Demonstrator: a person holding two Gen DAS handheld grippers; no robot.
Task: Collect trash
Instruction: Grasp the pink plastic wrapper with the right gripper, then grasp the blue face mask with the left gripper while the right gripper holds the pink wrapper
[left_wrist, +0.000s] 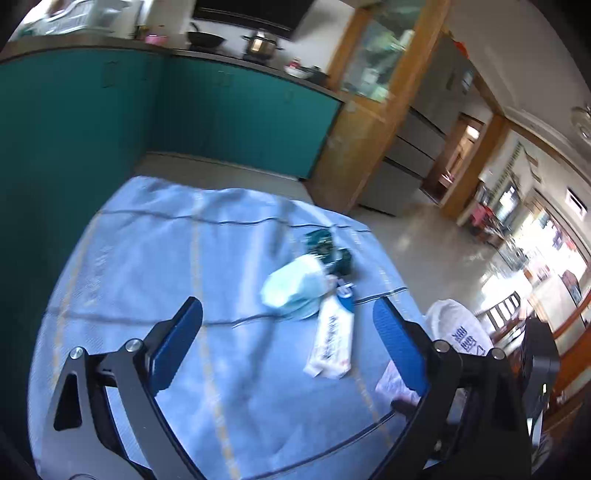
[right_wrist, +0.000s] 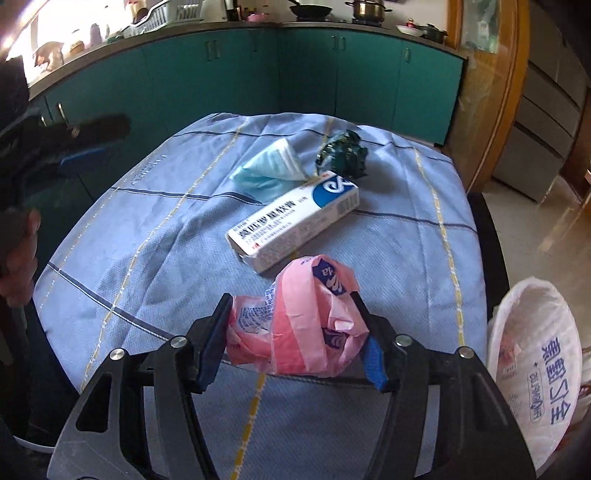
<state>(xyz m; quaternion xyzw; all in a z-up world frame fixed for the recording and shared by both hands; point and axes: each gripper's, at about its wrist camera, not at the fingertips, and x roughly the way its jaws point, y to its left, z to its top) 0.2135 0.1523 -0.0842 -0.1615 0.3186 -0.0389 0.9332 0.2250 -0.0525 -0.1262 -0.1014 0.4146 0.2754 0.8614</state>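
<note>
From the left wrist, the left tongs (left_wrist: 288, 332) hang wide open and empty, the medicine box (left_wrist: 332, 336) lying lengthwise just ahead on the worktop (left_wrist: 147, 258). From the right wrist, the right tongs (right_wrist: 291, 328) clamp a crumpled pink wrapper (right_wrist: 291, 325), the white trash bag (right_wrist: 535, 369) just rightward.

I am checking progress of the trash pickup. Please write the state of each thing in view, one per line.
Right tool: shut on the pink wrapper, lifted.
Left tool: open, empty.
Medicine box: lying flat on the cloth, one end torn open.
Face mask: crumpled, on the cloth.
Green wrapper: crumpled, on the cloth.
White bag: mouth open, beside the table.
</note>
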